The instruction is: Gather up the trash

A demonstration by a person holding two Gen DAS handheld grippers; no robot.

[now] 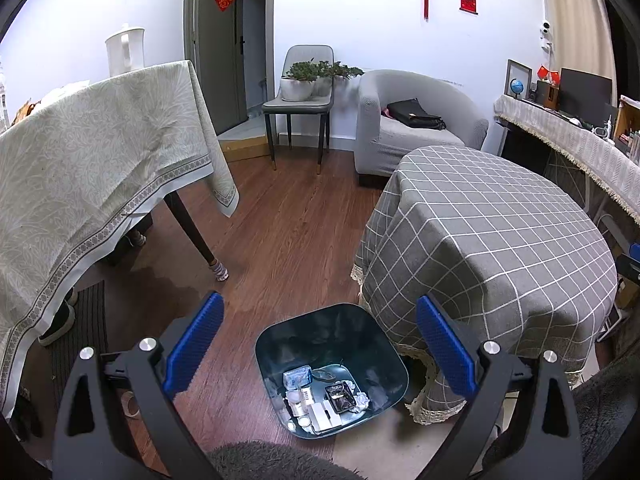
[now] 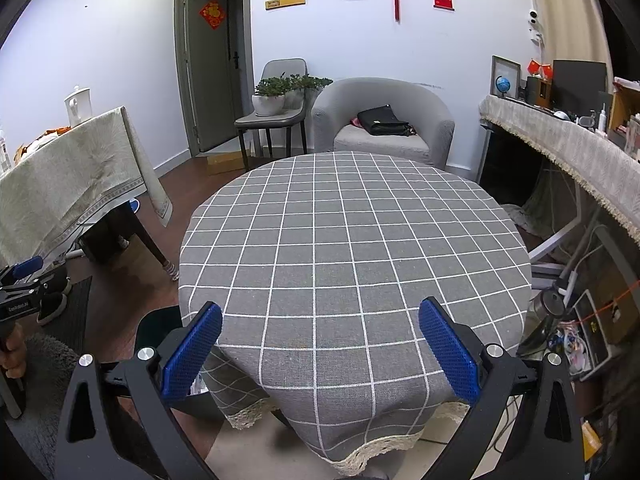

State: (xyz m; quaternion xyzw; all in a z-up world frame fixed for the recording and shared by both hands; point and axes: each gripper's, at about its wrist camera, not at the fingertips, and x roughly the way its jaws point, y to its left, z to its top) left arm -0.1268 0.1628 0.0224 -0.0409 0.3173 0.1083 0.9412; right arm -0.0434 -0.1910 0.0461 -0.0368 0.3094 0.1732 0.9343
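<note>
The bin (image 1: 332,368) stands on the wood floor (image 1: 280,216) just beside the round table (image 1: 492,248), under my left gripper (image 1: 318,346). Trash (image 1: 320,396) lies heaped in its bottom: white boxes, crumpled paper, a dark tray, small round lids; I cannot count the pieces surely. My left jaws stand wide apart and hold nothing, the two blue pads (image 1: 196,344) framing the bin from above without touching it. My right gripper (image 2: 320,350) is spread just as wide, empty too, hanging over the near edge of the table, whose grey checked cloth (image 2: 352,248) has a lace hem. From the right wrist view the left gripper shows at the far left, a hand (image 2: 14,354) around its grip.

Two tables: the round one and a second one (image 1: 100,152) with a pale patterned cloth, bearing one white kettle (image 1: 125,50). One grey armchair (image 1: 404,120) with one black bag (image 1: 416,114) on its seat. One grey chair (image 1: 300,96) carrying two potted plants (image 1: 304,78). One door (image 1: 220,44), three red hangings on the white wall, one globe (image 1: 517,87) on the side shelf at right.
</note>
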